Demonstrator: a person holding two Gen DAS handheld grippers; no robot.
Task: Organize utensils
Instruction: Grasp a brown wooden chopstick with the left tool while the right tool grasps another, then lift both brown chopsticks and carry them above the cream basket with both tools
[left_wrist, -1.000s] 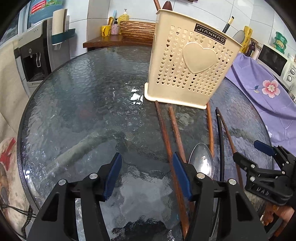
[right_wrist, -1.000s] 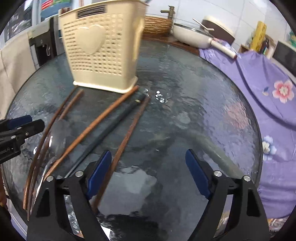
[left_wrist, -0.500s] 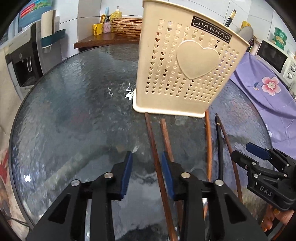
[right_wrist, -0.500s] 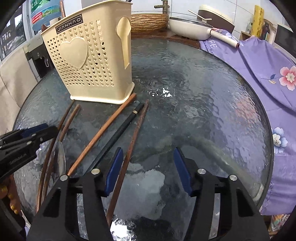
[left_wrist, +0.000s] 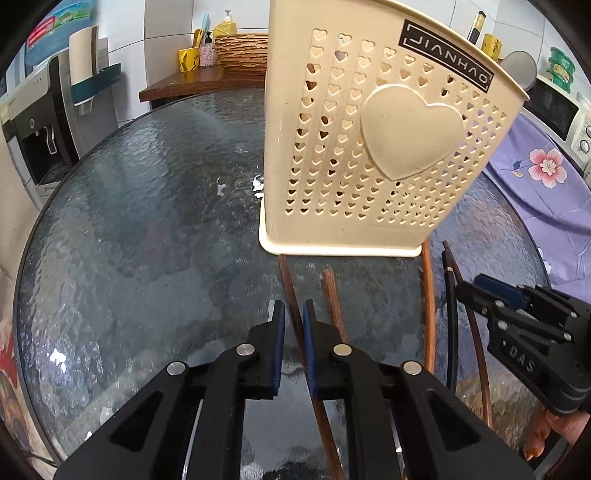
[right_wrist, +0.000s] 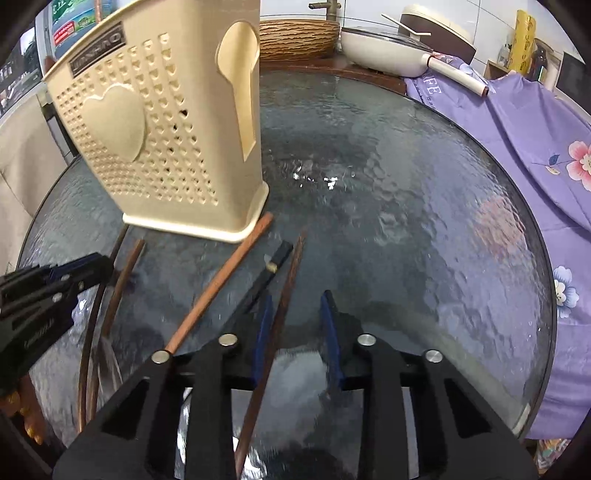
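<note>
A cream perforated utensil holder (left_wrist: 376, 147) stands on the round glass table (left_wrist: 147, 229); it also shows in the right wrist view (right_wrist: 162, 140). Several chopsticks lie in front of it. My left gripper (left_wrist: 293, 314) has its blue pads nearly closed around a dark brown chopstick (left_wrist: 290, 288) lying on the glass. My right gripper (right_wrist: 295, 306) is partly open around another brown chopstick (right_wrist: 284, 295), which lies against its left pad. A black chopstick (right_wrist: 266, 273) and a lighter brown one (right_wrist: 221, 280) lie just left of it.
A purple flowered cloth (right_wrist: 517, 140) drapes the table's right side. A white pan (right_wrist: 388, 48) and woven basket (right_wrist: 295, 37) sit on the counter behind. A spoon (right_wrist: 107, 362) lies among the left chopsticks. A water dispenser (left_wrist: 40, 122) stands at left.
Both grippers moved forward toward the holder and narrowed. The left jaws closed around the dark chopstick; the right jaws closed partway around a brown chopstick.
</note>
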